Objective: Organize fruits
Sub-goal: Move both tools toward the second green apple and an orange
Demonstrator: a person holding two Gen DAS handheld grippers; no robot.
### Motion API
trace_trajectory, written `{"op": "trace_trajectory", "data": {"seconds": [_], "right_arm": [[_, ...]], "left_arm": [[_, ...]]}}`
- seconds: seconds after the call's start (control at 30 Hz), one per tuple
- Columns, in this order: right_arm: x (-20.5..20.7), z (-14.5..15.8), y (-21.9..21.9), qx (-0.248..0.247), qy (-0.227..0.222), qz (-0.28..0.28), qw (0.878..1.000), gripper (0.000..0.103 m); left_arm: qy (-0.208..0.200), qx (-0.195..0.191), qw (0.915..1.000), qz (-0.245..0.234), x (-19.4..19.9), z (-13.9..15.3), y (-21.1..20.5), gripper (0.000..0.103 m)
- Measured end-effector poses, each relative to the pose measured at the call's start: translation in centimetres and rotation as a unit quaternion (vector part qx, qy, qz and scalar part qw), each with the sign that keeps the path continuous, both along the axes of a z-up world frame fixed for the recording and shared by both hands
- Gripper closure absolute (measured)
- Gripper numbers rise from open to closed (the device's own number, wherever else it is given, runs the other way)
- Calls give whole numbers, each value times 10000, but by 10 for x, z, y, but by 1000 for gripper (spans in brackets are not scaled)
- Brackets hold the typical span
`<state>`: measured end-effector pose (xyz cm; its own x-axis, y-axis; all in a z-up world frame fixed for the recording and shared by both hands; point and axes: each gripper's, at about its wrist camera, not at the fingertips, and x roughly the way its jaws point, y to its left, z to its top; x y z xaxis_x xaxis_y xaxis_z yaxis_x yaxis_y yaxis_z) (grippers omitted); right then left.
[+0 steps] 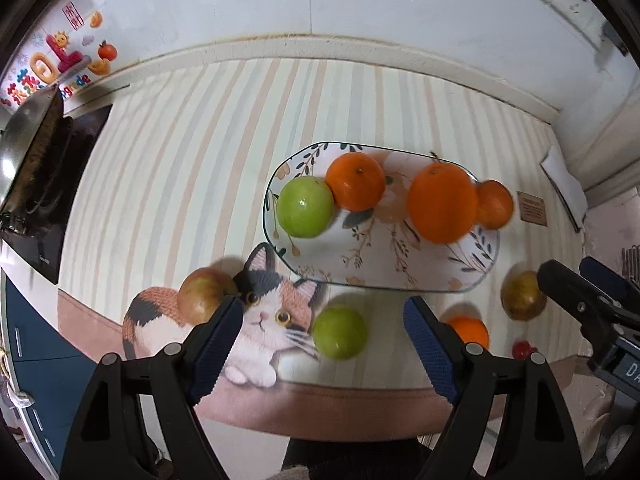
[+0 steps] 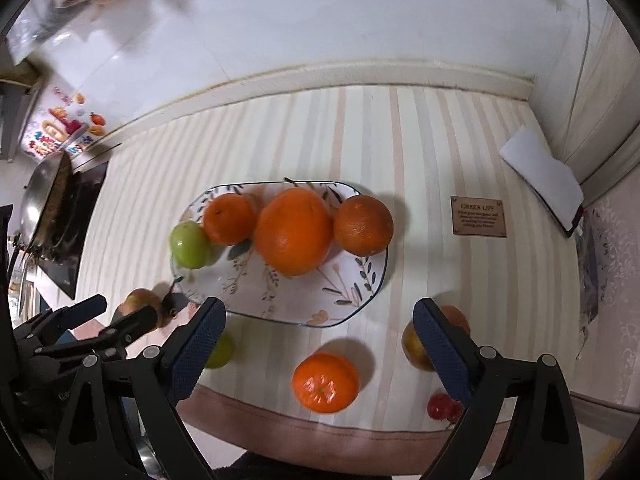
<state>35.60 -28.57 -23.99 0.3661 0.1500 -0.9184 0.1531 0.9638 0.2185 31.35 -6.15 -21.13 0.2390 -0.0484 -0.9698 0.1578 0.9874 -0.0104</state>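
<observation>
**Four fruits on the plate, the rest loose on the striped cloth**

Four pieces sit on the oval floral plate (image 2: pixel 362 280): a green apple (image 2: pixel 189 245) at its left end, touching a small orange (image 2: pixel 229 218), then a big orange (image 2: pixel 294 231) in the middle and a darker orange (image 2: pixel 363 225) resting against the plate's right edge. From the left camera that darker orange (image 1: pixel 495 204) shows half hidden behind the big one.

Nearer the table's front edge, more fruit lies off the plate. A mandarin (image 2: pixel 325 382) sits alone on the tablecloth (image 2: pixel 400 140), between the fingers of the right gripper (image 2: pixel 320 320) as seen from its own camera. That gripper is spread wide and holds nothing. A reddish-yellow apple (image 2: pixel 416 344) lies just behind its right finger, and a small red fruit (image 2: pixel 440 406) sits close to the cloth's hem.

The left gripper (image 1: pixel 324 312) is likewise wide apart and empty. A second green apple (image 1: pixel 339 332) lies between its fingers on the cloth, just beside the printed cat (image 1: pixel 268 308). A red-green apple (image 1: pixel 202 294) rests to the left, partly behind the left finger.

Off to the side, a wok (image 2: pixel 42 204) stands on a dark stove (image 2: pixel 80 216), and a small brown label (image 2: pixel 478 216) is on the cloth at right.
</observation>
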Motion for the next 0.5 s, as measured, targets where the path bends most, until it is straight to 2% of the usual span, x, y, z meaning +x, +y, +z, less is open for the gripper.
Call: {"op": "trace_trajectory", "data": {"seconds": [0.5], "right_arm": [[-68, 72, 16, -230, -721, 161, 9970, 6]], "left_arm": [[-752, -154, 9970, 86, -52, 66, 5, 21]]}}
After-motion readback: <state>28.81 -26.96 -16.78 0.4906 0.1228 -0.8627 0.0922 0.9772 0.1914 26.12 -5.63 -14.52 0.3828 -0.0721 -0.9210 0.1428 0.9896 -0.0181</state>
